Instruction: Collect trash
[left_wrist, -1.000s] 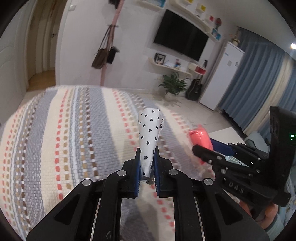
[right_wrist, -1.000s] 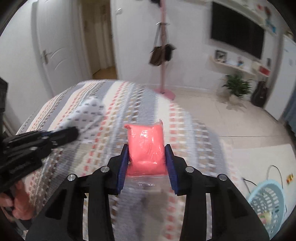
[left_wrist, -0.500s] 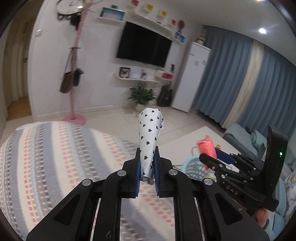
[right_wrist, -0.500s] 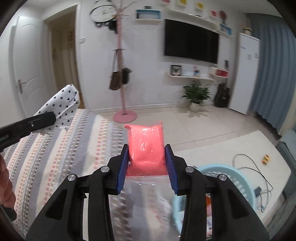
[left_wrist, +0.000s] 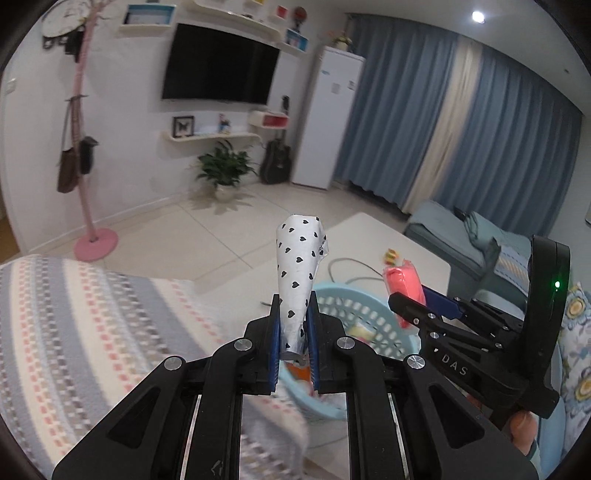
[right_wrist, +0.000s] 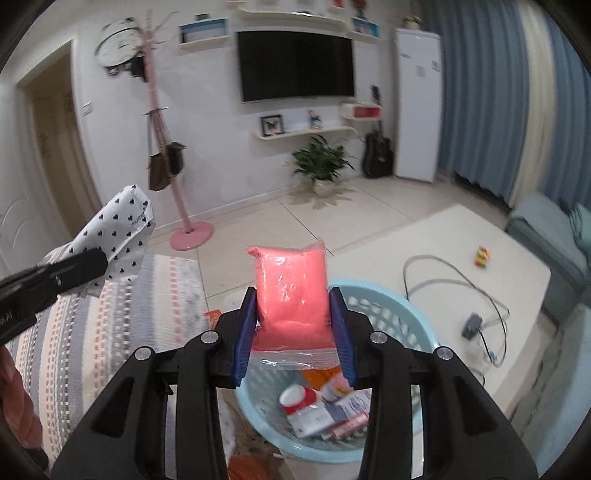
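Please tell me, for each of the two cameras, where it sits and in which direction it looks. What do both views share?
Left wrist: sits on the left gripper, looking along its fingers past the heart-print wrapper at the blue basket, TV wall and curtains; the right gripper and a bit of hand show.
Right wrist: sits on the right gripper, looking over the pink bag down into the blue basket; the left gripper shows at the left edge.
Shared: basket, striped bed cover, TV, plant, coat stand, both held items.
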